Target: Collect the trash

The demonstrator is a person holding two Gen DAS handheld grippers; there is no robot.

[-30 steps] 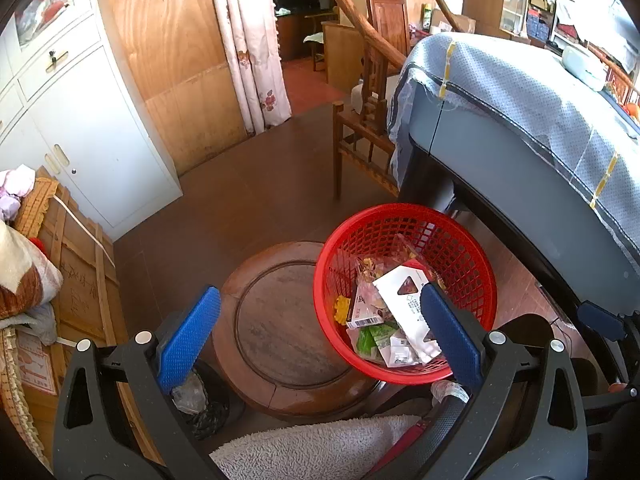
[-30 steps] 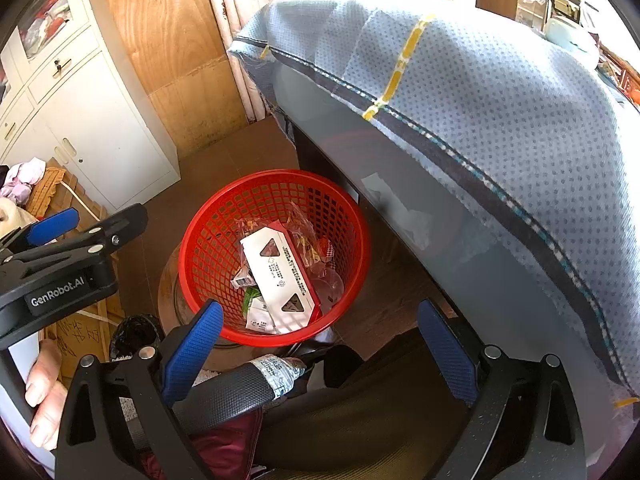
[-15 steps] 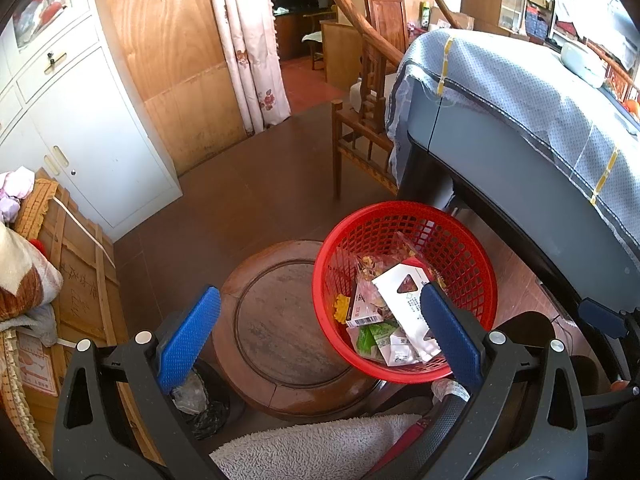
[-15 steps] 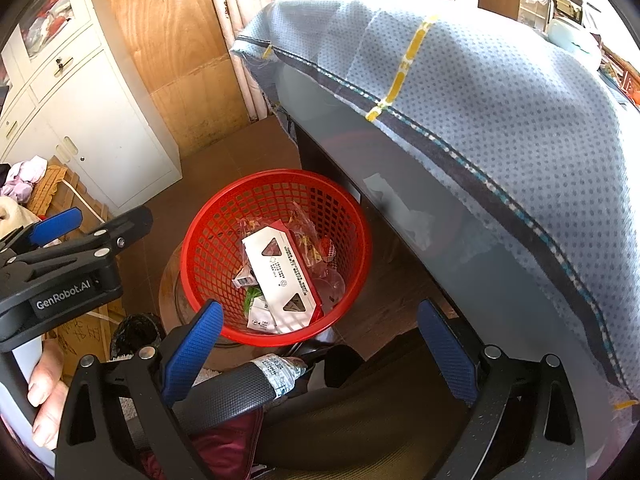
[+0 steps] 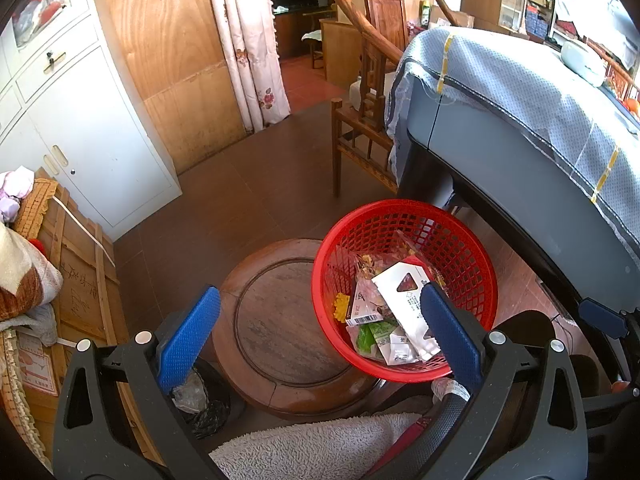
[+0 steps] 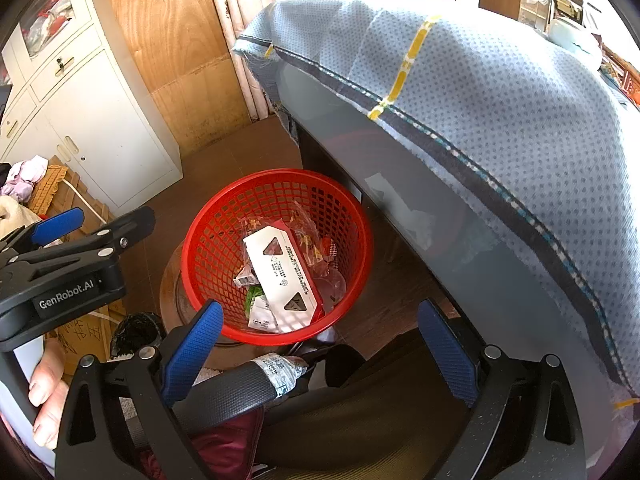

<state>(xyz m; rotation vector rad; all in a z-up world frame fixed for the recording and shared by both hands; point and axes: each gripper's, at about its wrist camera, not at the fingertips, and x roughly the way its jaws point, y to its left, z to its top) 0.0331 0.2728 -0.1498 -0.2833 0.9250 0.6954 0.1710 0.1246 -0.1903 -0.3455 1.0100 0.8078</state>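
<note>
A red mesh basket (image 5: 464, 248) (image 6: 216, 248) stands on a round wooden stool (image 5: 276, 320) and holds several wrappers and a white carton (image 5: 404, 304) (image 6: 280, 276). My left gripper (image 5: 320, 340) hovers open above the stool and the basket's left side, nothing between its blue pads. My right gripper (image 6: 320, 344) is open too, empty, above the basket's near rim. The left gripper's body (image 6: 68, 276) shows at the left of the right wrist view, held by a hand (image 6: 48, 396).
A table under a blue dotted cloth (image 5: 540, 112) (image 6: 480, 100) overhangs the basket on the right. A wooden chair (image 5: 368, 92) stands behind it. White cabinets (image 5: 68, 120), a wooden crate (image 5: 80, 280), a black bag (image 5: 204, 404) and an office chair armrest (image 6: 240, 388) lie nearby.
Both views have shifted only slightly; the basket, its trash and both open grippers look unchanged.
</note>
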